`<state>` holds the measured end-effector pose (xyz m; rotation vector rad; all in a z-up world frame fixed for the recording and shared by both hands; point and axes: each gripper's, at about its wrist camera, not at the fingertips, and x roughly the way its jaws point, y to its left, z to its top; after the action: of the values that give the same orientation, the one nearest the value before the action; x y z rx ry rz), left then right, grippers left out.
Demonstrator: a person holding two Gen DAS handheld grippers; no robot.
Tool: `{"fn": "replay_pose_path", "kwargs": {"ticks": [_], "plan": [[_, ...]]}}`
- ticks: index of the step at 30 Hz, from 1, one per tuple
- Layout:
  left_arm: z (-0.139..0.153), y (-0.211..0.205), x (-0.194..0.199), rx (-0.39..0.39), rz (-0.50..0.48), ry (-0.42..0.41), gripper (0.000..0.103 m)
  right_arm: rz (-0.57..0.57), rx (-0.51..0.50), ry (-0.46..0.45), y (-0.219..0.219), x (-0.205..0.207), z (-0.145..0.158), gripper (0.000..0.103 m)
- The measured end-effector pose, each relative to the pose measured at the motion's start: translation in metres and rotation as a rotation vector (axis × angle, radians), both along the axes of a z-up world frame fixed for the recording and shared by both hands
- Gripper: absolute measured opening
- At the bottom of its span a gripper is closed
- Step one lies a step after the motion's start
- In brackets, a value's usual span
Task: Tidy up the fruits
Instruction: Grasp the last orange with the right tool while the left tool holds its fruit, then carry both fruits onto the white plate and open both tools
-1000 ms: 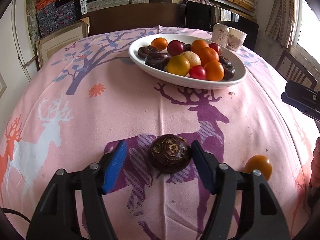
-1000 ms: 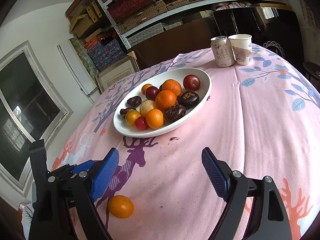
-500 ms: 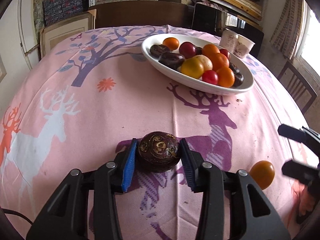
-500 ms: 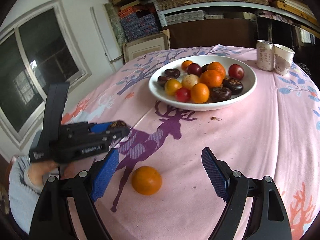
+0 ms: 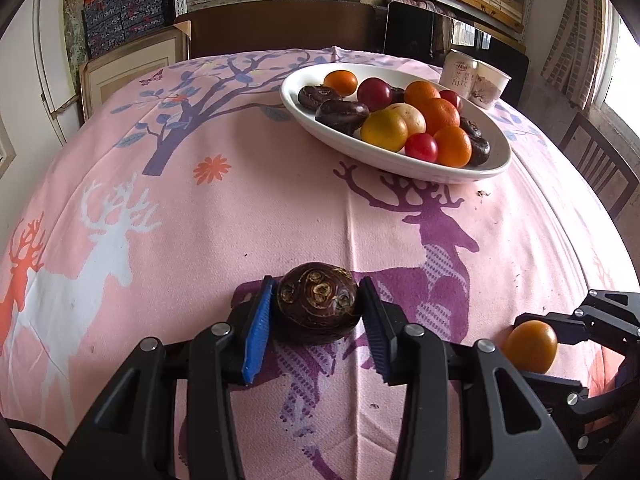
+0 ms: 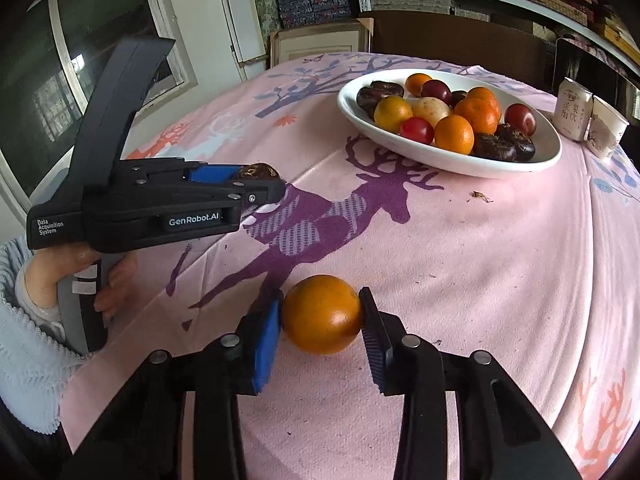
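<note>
My left gripper (image 5: 318,312) is shut on a dark brown water chestnut (image 5: 318,304), held just above the pink cloth; it shows from the side in the right wrist view (image 6: 256,184). My right gripper (image 6: 322,316) is shut on an orange fruit (image 6: 322,314) that rests on the cloth; the fruit also shows in the left wrist view (image 5: 530,346). A white oval bowl (image 5: 400,160) holds several orange, red, yellow and dark fruits at the far side, also in the right wrist view (image 6: 452,160).
A drink can (image 6: 572,110) and a paper cup (image 6: 606,132) stand behind the bowl. A wooden chair (image 5: 596,164) stands at the table's right edge. Shelves and boxes line the back wall. The table is covered by a pink deer-print cloth (image 5: 200,220).
My left gripper has closed on the water chestnut and lifted it slightly. My right gripper has moved down to the orange fruit and closed on it.
</note>
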<state>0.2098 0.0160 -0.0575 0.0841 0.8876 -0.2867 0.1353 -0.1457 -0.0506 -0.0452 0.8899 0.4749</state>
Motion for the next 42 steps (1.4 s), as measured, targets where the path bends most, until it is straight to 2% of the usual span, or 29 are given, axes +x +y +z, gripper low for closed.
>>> {"fn": "replay_pose_path", "kwargs": {"ticks": [3, 6, 9, 13, 18, 23, 27, 36, 42], "plan": [[0.0, -0.001, -0.001, 0.008, 0.0, -0.004, 0.042, 0.001, 0.018, -0.009, -0.002, -0.002, 0.003, 0.038], [0.004, -0.003, -0.005, -0.019, -0.017, -0.023, 0.042, -0.042, 0.05, -0.008, -0.014, 0.003, 0.005, 0.038], [0.01, -0.012, -0.014, 0.003, -0.043, -0.071, 0.042, -0.072, 0.069, -0.01, -0.021, 0.006, 0.007, 0.039], [0.013, -0.026, -0.02, 0.011, -0.087, -0.083, 0.042, -0.078, 0.075, -0.023, -0.025, 0.005, 0.009, 0.038], [0.03, -0.039, -0.013, -0.014, -0.121, -0.104, 0.042, -0.167, 0.141, -0.077, -0.054, 0.007, 0.027, 0.038], [0.057, -0.041, 0.008, -0.02, -0.072, -0.182, 0.042, -0.27, 0.237, -0.116, -0.092, 0.02, 0.047, 0.038], [0.067, -0.043, 0.015, -0.027, -0.034, -0.234, 0.042, -0.309, 0.233, -0.151, -0.108, 0.026, 0.055, 0.038], [0.064, -0.035, 0.01, 0.015, 0.033, -0.303, 0.042, -0.329, 0.258, -0.17, -0.111, 0.026, 0.051, 0.038], [0.072, -0.033, -0.004, 0.037, 0.056, -0.367, 0.042, -0.327, 0.246, -0.183, -0.106, 0.02, 0.05, 0.038]]}}
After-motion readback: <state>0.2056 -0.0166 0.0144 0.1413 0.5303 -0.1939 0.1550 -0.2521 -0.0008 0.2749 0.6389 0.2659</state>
